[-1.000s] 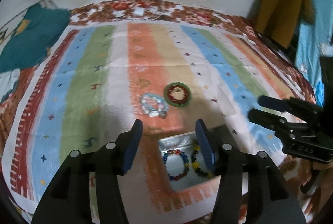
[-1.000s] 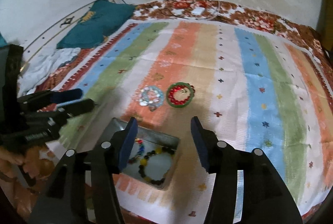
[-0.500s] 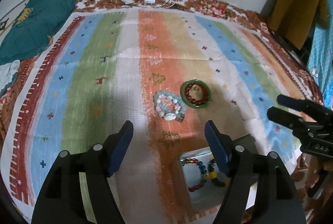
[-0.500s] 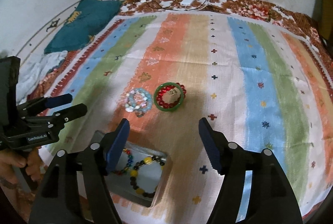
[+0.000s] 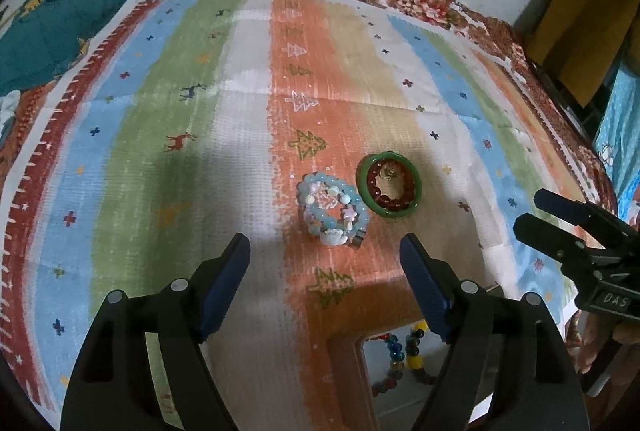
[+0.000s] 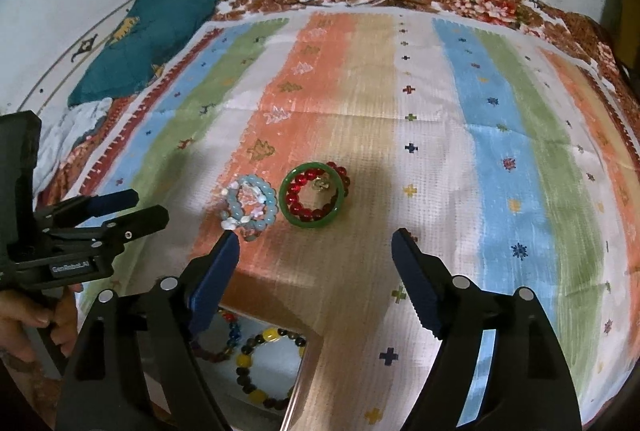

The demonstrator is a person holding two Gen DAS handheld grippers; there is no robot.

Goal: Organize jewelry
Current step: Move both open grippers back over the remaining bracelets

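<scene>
Reaching out for the two bracelet piles beyond the shallow grey metal tray.

Nearest, inside the tray: two multicoloured bead bracelets already stowed. Just beyond it, left gripper and right gripper, both empty, jaws opening. Farther past the tray on the striped woven mat: pale blue beaded bracelets beside a green bangle ringing red beads. Next, probably: lower, straddle one pile each, close.
</scene>
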